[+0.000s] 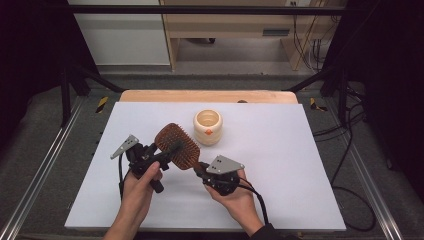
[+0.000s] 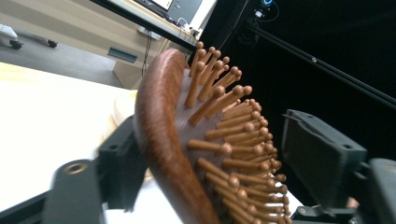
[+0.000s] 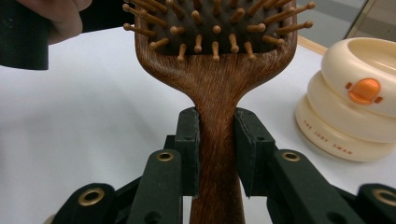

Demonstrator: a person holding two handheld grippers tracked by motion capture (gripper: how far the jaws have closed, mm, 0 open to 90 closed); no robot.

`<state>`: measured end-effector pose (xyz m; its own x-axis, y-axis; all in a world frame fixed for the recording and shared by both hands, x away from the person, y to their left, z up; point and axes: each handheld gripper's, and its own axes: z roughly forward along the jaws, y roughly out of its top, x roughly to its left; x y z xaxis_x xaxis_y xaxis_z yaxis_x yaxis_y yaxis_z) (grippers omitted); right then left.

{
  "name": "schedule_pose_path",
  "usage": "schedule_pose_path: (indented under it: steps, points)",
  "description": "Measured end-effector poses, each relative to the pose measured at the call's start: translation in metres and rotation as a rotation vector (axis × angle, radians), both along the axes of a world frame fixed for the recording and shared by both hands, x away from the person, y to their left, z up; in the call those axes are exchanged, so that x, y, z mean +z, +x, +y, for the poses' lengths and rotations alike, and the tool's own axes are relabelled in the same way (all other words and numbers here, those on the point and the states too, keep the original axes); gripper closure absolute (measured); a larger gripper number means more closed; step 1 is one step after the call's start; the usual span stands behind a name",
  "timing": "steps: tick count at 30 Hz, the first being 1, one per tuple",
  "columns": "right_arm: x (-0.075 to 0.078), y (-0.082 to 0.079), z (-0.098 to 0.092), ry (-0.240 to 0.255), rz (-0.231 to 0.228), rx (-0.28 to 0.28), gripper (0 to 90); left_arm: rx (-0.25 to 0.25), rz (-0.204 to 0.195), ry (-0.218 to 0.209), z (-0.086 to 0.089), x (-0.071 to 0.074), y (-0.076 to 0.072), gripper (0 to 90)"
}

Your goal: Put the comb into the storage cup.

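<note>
- High view: two hand-held grippers meet over a white table; the left gripper reaches toward the head of a wooden hairbrush, while the right gripper holds the brush by its handle from the near side.
- Right gripper view: both black jaws are clamped on the narrow wooden handle of the hairbrush, pads pressing its two sides; the bristled head rises straight ahead of the jaws, lifted off the table.
- Left gripper view: the brush head stands edge-on between the jaws. One jaw lies against or just behind the smooth wooden back; the other stands apart from the peg tips, with a gap showing. The jaws are therefore apart, not pressing the brush.
- A cream ringed jar with an orange mark stands on the table, beyond the right gripper and to its right, apart from the brush.
- The person's left hand and right hand each grasp a gripper body.
</note>
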<state>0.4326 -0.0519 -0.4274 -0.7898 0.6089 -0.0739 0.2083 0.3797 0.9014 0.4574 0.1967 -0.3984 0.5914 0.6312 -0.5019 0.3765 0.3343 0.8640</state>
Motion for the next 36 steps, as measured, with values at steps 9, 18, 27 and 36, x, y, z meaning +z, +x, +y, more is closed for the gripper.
schedule_pose_path:
  steps: [9,18,27,36]
  points:
    - [-0.003,-0.001,0.005,0.009,0.002,0.006,72.6,0.022,0.021,-0.053,0.005,0.0,-0.003,40.9]
    - [-0.006,-0.001,0.014,0.01,0.004,0.01,72.5,0.017,0.013,-0.068,0.008,0.006,-0.008,50.3]
    - [-0.009,0.0,0.018,0.014,0.016,0.029,68.9,0.02,0.012,-0.079,0.009,0.007,-0.01,51.6]
    - [-0.008,-0.001,0.017,0.023,0.016,0.023,55.2,0.065,-0.003,-0.082,0.018,0.01,-0.01,51.9]
